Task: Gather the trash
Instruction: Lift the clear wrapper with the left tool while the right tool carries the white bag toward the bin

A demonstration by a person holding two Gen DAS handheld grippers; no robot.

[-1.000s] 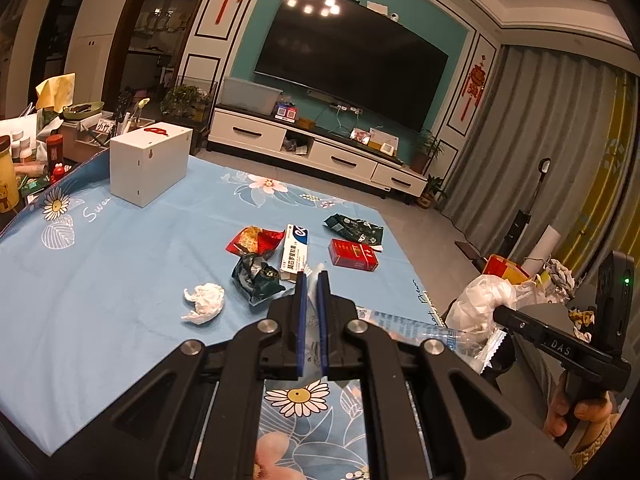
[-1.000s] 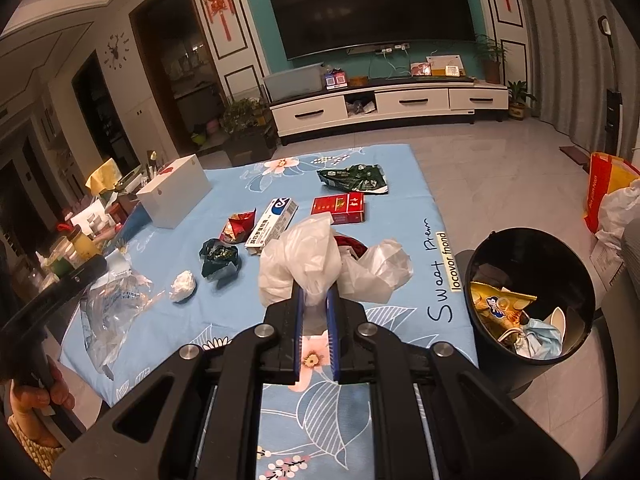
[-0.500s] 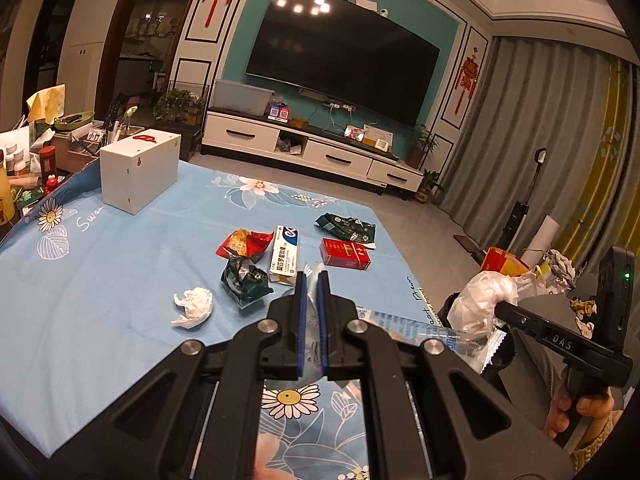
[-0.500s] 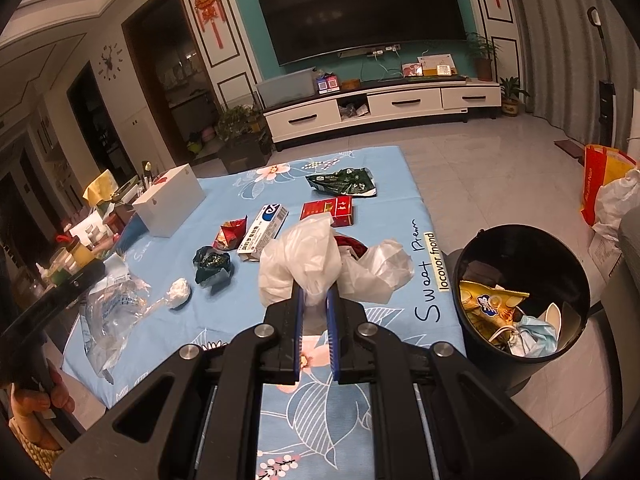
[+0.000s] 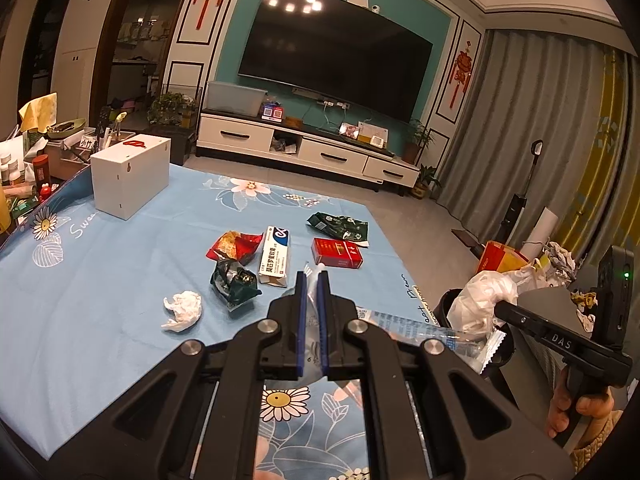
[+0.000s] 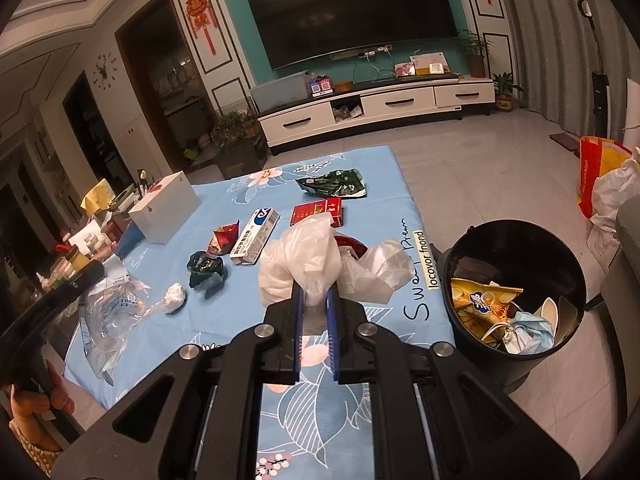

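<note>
Gripping a crumpled white plastic bag (image 6: 308,264), the right gripper (image 6: 316,300) is hanging over the near edge of the blue flowered tablecloth (image 6: 168,240), with its fingers pinched together on the bag's neck. Just to its right, the black bin (image 6: 516,292) is standing on the floor, already holding wrappers and a face mask. The left gripper (image 5: 312,280) is squeezing a clear plastic wrapper (image 5: 404,326) between nearly closed fingers. On the cloth beyond are lying a tissue ball (image 5: 182,310), a dark green wrapper (image 5: 234,282), a red wrapper (image 5: 234,244), a white tube box (image 5: 274,256), a red packet (image 5: 336,252) and a green bag (image 5: 338,228). A white box (image 5: 128,174) is sitting at the far left.
</note>
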